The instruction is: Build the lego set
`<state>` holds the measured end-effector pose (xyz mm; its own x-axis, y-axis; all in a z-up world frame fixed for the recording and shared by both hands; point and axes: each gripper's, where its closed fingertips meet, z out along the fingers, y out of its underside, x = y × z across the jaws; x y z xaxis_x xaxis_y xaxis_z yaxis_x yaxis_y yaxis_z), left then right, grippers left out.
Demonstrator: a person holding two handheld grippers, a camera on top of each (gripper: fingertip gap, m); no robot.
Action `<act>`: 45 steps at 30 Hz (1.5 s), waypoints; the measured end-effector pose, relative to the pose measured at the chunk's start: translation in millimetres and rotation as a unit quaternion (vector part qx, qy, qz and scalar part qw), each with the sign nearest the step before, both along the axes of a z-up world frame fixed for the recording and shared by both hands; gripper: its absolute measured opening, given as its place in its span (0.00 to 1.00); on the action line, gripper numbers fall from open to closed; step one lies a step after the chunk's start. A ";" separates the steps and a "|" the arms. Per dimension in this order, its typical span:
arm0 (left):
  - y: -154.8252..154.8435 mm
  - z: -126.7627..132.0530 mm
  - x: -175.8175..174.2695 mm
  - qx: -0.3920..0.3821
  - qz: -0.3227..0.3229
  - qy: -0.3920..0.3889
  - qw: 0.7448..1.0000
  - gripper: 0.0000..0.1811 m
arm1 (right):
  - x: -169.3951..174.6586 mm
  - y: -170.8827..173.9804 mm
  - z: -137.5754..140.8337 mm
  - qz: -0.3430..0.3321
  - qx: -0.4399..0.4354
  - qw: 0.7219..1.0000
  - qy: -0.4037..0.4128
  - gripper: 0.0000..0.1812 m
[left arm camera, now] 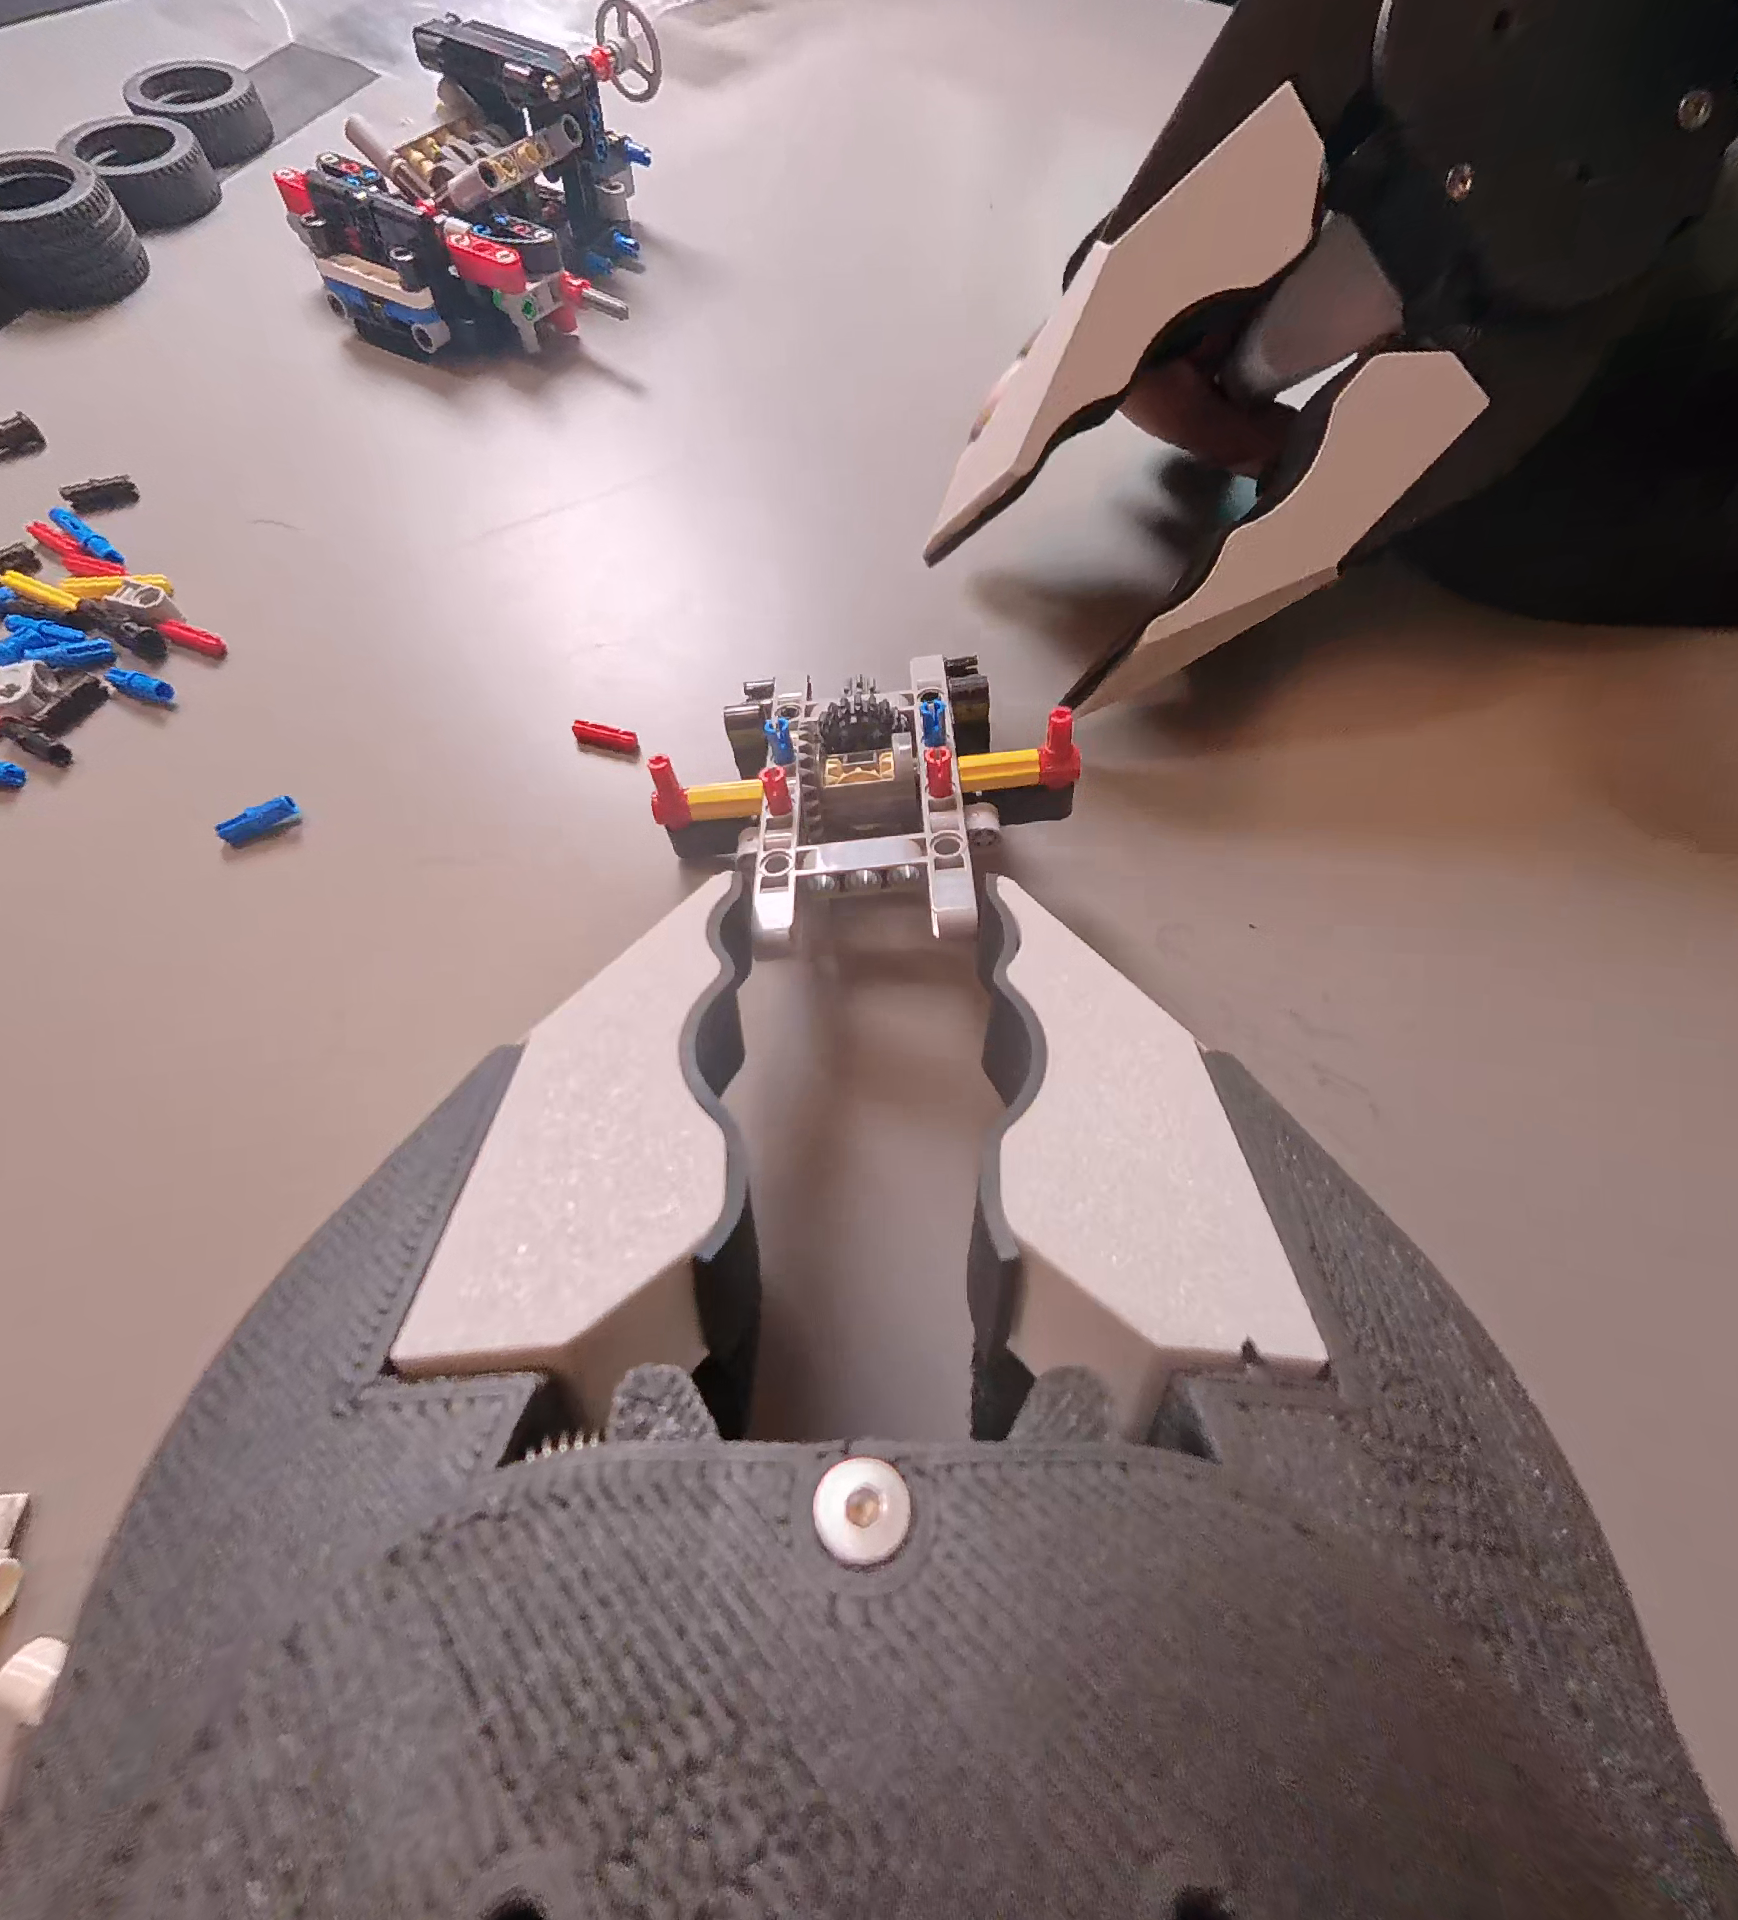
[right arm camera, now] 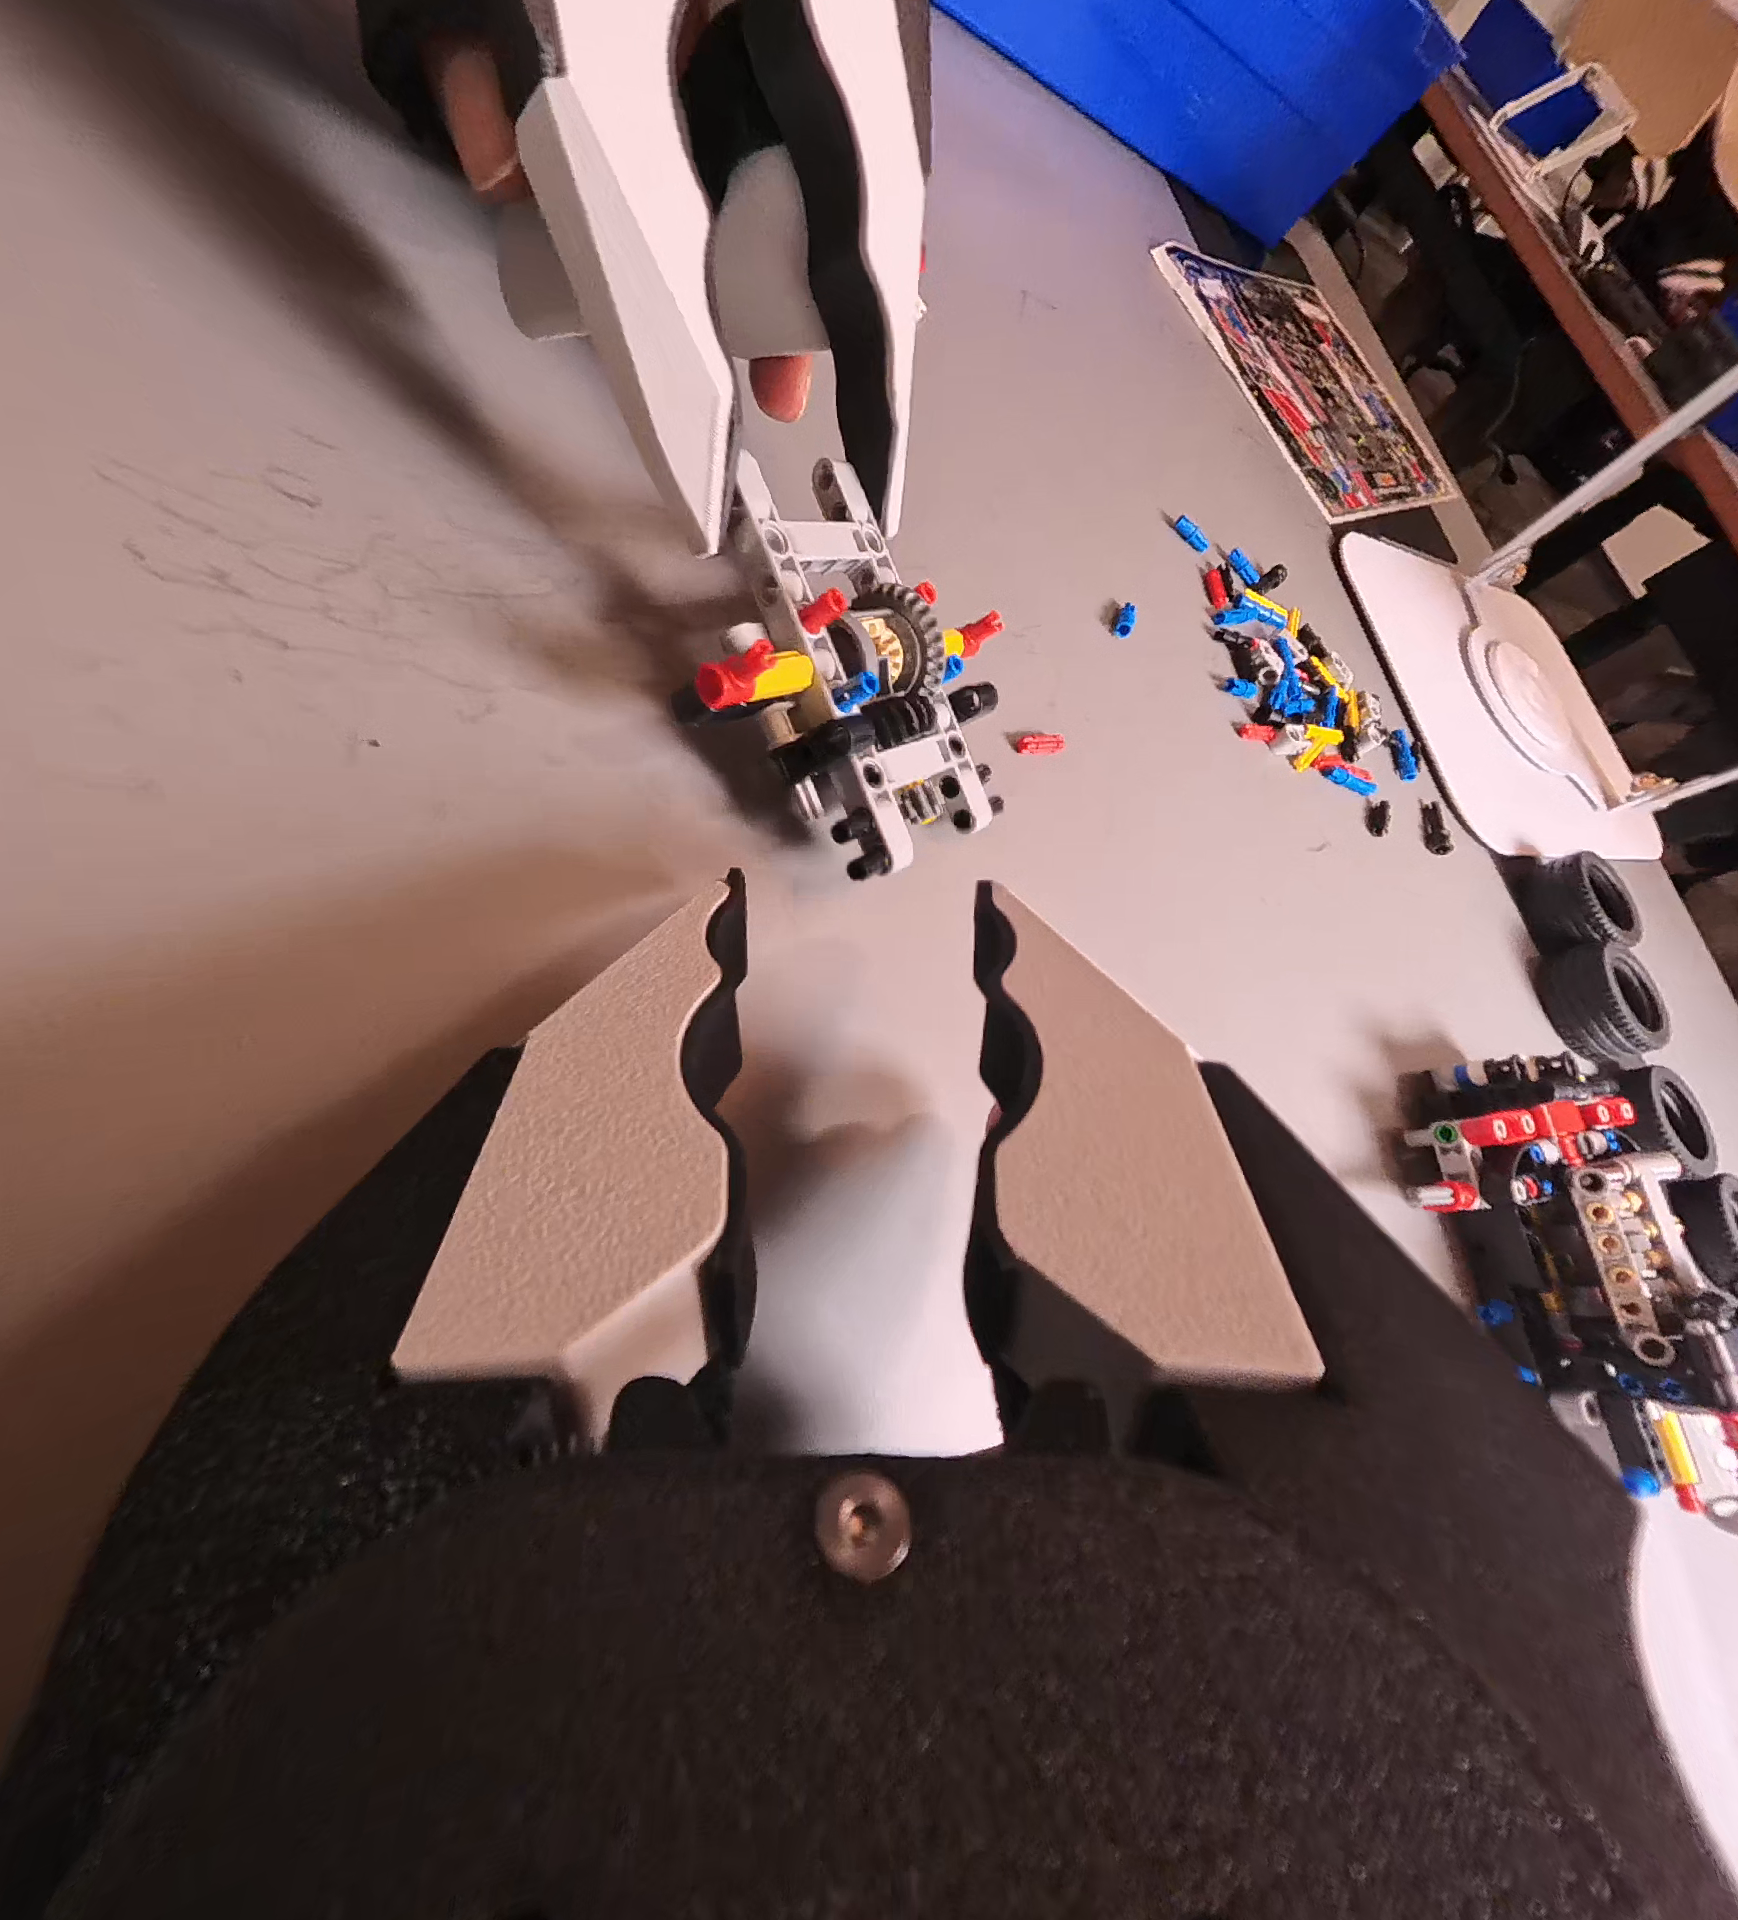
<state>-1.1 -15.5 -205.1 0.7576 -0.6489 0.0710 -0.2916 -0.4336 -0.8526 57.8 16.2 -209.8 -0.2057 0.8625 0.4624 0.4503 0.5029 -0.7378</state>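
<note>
A grey table (left arm camera: pixel 1364 935) holds a partly built lego set. The left gripper (left arm camera: pixel 860 904) is closed on the near grey frame of a small gear assembly (left arm camera: pixel 865 774), a sub-build with a black gear, yellow axles and red and blue pins, resting on the table in the middle. The right gripper (right arm camera: pixel 857 894) hovers just beside that assembly, its fingers parted and holding nothing. Far left sits a larger chassis section (left arm camera: pixel 475 218) with a steering wheel, apparently well advanced. Four black tyres (left arm camera: pixel 106 203) lie unmounted beside it, and a pile of loose pins (left arm camera: pixel 34 644) waits at left. Judging by this, much joining remains.
</note>
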 end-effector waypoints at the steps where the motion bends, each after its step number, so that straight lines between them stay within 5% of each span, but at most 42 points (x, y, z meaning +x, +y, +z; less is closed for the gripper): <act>1: -0.1 1.2 0.7 -0.004 0.001 -0.010 1.000 0.23 | -1.4 -2.0 0.3 0.003 0.003 1.000 0.002 0.23; 7: -0.9 12.6 5.1 -0.034 0.006 -0.101 0.994 0.23 | -15.2 -7.4 2.8 0.006 0.062 0.998 0.017 0.21; 12: -1.9 20.0 7.0 -0.054 0.010 -0.158 0.986 0.23 | -18.4 -9.7 4.9 0.011 0.088 0.996 0.030 0.09; 17: 0.3 41.4 1.8 -0.015 0.017 -0.199 0.980 0.29 | -19.7 -15.1 28.7 -0.024 -0.132 0.989 0.064 0.08; 23: 0.7 31.3 -1.5 -0.015 0.029 -0.158 0.987 0.32 | -25.0 -11.8 41.5 -0.120 -0.513 0.847 0.073 0.08; 28: 2.6 13.1 8.1 -0.010 0.027 -0.069 0.997 0.28 | -27.1 -15.2 26.0 -0.157 -0.586 0.793 0.045 0.08; 36: 6.7 4.7 9.0 0.037 0.017 0.040 0.998 0.27 | -1.9 -27.3 11.5 -0.090 -0.430 0.895 -0.076 0.18; 39: 6.7 13.7 2.4 0.080 0.008 0.064 0.995 0.26 | 7.2 -30.4 22.5 -0.029 -0.376 0.924 -0.063 0.17; 45: -0.7 21.0 -15.1 0.061 0.014 0.037 0.997 0.25 | 0.2 11.4 16.9 -0.038 -0.250 0.967 -0.035 0.17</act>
<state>-16.2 -16.3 -184.2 0.7760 -0.6275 -0.0641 -0.3451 -0.3373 -0.8758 58.0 27.6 -192.8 -0.1481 0.9886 -0.0285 0.5302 0.0551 -0.8461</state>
